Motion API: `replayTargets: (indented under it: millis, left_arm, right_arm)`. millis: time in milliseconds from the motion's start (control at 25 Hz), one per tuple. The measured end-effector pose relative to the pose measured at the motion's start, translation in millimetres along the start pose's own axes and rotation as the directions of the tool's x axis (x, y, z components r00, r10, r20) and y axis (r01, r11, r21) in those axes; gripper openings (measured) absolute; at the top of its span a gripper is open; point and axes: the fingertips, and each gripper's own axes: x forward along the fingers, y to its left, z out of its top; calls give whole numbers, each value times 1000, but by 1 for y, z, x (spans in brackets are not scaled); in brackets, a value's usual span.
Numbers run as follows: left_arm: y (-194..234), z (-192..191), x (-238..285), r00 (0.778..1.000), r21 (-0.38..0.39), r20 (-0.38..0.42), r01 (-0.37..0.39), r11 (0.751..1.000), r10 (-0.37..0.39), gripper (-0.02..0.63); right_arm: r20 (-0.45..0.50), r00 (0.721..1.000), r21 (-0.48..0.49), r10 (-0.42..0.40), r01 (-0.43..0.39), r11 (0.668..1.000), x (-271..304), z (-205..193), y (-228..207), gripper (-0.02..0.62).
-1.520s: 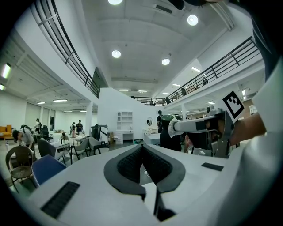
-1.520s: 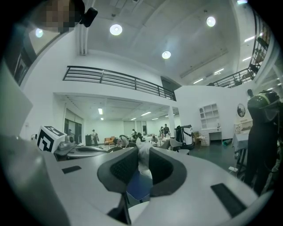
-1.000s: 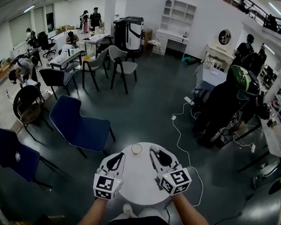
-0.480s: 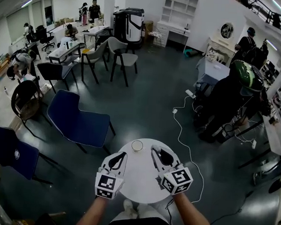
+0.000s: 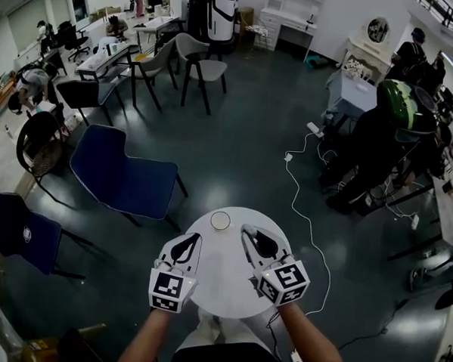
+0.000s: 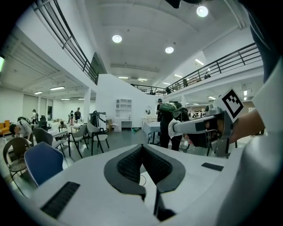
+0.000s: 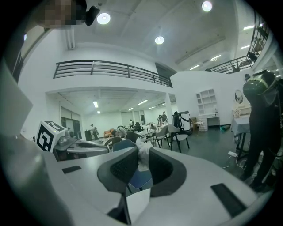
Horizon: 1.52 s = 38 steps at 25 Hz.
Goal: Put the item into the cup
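A small cup [image 5: 221, 220] stands at the far edge of the round white table [image 5: 224, 294]. My right gripper [image 5: 248, 232] hovers just right of the cup, shut on a small crumpled white item [image 7: 142, 154] that sticks up between its pads. In the left gripper view the same item [image 6: 174, 129] shows at the tip of the right gripper. My left gripper [image 5: 196, 238] is over the table's left half, a little nearer than the cup, its jaws shut with nothing between them [image 6: 141, 146].
Two blue chairs [image 5: 124, 180] [image 5: 16, 230] stand left of the table. A white cable [image 5: 304, 211] snakes over the dark floor on the right. A person in dark clothes with a green helmet [image 5: 397, 110] stands at the right by desks. More chairs and tables fill the back.
Both grippers have sunk toward the table, side by side. The right one still holds the white item; the left stays shut.
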Motion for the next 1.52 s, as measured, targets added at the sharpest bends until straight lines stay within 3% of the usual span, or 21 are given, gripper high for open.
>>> replayTargets:
  millis: [280,760,1280,1520]
  left_arm:
    - [4,-22,35,999,-95,-35,-16,995,13,14]
    - [3,-77,67,992,-140,-110,-69,988,54,14]
    - [23,-134,64,979,-192,-185,-123,974,87,14]
    - [25,-154,63,972,-202,-216,-139,969,94,14]
  right_arm:
    - [-54,998,-2,33,-33,999,34,-24,-31,77]
    - [-167,983,-21,83,-88,996,95,-92,-70,75]
    - [-333,938,-34,101,-119,992,163,-194,-85,77]
    - [-371,924,-43,98,-122,992,186,-218,-90,77]
